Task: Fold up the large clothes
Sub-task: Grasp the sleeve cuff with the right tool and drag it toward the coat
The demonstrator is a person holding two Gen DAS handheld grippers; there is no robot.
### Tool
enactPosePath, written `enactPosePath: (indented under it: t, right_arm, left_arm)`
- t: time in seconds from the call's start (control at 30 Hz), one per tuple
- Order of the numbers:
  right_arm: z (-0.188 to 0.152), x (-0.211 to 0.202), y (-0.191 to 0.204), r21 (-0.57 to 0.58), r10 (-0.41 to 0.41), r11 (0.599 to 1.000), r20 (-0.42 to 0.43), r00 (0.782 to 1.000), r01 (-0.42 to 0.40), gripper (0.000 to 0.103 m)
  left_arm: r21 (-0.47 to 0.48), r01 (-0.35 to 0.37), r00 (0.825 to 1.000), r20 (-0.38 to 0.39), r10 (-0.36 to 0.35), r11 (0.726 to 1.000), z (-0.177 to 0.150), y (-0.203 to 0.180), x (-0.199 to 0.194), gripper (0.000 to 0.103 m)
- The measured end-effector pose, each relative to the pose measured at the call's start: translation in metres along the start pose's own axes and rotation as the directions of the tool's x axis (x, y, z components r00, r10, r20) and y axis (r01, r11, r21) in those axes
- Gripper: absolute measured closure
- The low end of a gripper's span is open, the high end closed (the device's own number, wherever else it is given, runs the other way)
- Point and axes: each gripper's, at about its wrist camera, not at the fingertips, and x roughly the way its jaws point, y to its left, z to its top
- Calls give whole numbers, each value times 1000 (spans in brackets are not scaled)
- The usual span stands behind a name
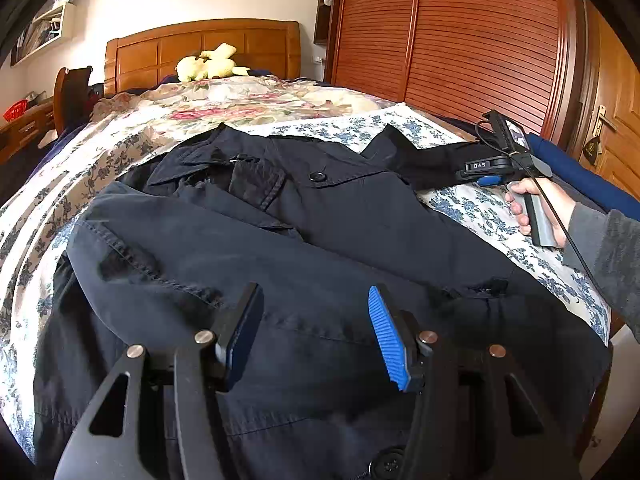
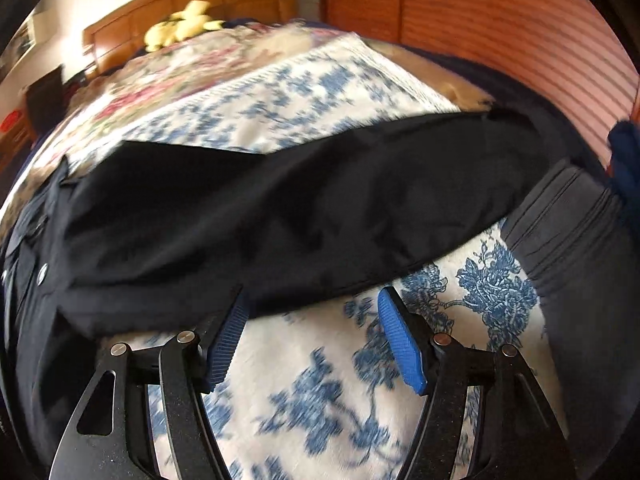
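A dark navy coat (image 1: 320, 216) lies spread on the bed, collar toward the headboard, one sleeve folded across its front. My left gripper (image 1: 316, 300) is open and empty, just above the coat's lower body. The right gripper (image 1: 486, 174) is at the coat's right sleeve (image 1: 424, 160), held by a hand (image 1: 528, 200). In the right wrist view the right gripper (image 2: 312, 300) is open and empty at the near edge of the dark sleeve (image 2: 300, 208), which lies across the sheet; the view is blurred.
The bed has a blue-flowered white sheet (image 1: 480, 208) and a rose-patterned quilt (image 1: 248, 100) further back. A yellow plush toy (image 1: 208, 64) sits by the wooden headboard (image 1: 200, 48). A slatted wooden wardrobe (image 1: 460, 32) stands on the right. A blue cloth (image 1: 580, 172) lies at the bed's right edge.
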Motion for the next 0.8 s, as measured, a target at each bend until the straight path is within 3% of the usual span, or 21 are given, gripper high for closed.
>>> enactPosePath:
  t: [0.23, 0.27, 0.3, 0.33, 0.4, 0.53, 0.67, 0.8]
  right_arm:
    - [8, 12, -9, 60, -1, 998, -6, 1000, 1, 36]
    - [9, 13, -8, 56, -8, 998, -5, 1000, 8, 47]
    - [11, 14, -6, 40, -25, 999, 0, 1000, 25, 73]
    - [13, 16, -3, 13, -33, 999, -1, 999, 33, 88]
    - [17, 17, 3, -27, -44, 999, -6, 999, 44, 99]
    - [26, -13, 22, -105, -40, 993, 95, 995, 50, 102]
    - [28, -58, 52, -191, 43, 982, 175, 984, -9, 102]
    - [17, -100, 91, -293, 165, 951, 198, 966, -102, 102]
  left_arm:
    - [-1, 3, 1000, -8, -3, 1000, -1, 1, 1, 49]
    - [-1, 3, 1000, -9, -3, 1000, -2, 1, 1, 49]
    - [-1, 3, 1000, -10, -3, 1000, -2, 0, 1, 49]
    - [0, 2, 1000, -11, -2, 1000, -2, 1, 2, 49]
    - [0, 2, 1000, -10, -2, 1000, -3, 1, 2, 49]
    - [2, -1, 1000, -5, 1, 1000, -3, 0, 1, 49]
    - [1, -3, 1000, -5, 3, 1000, -3, 1, 1, 49]
    - [-1, -4, 1000, -3, 4, 1000, -3, 2, 0, 49]
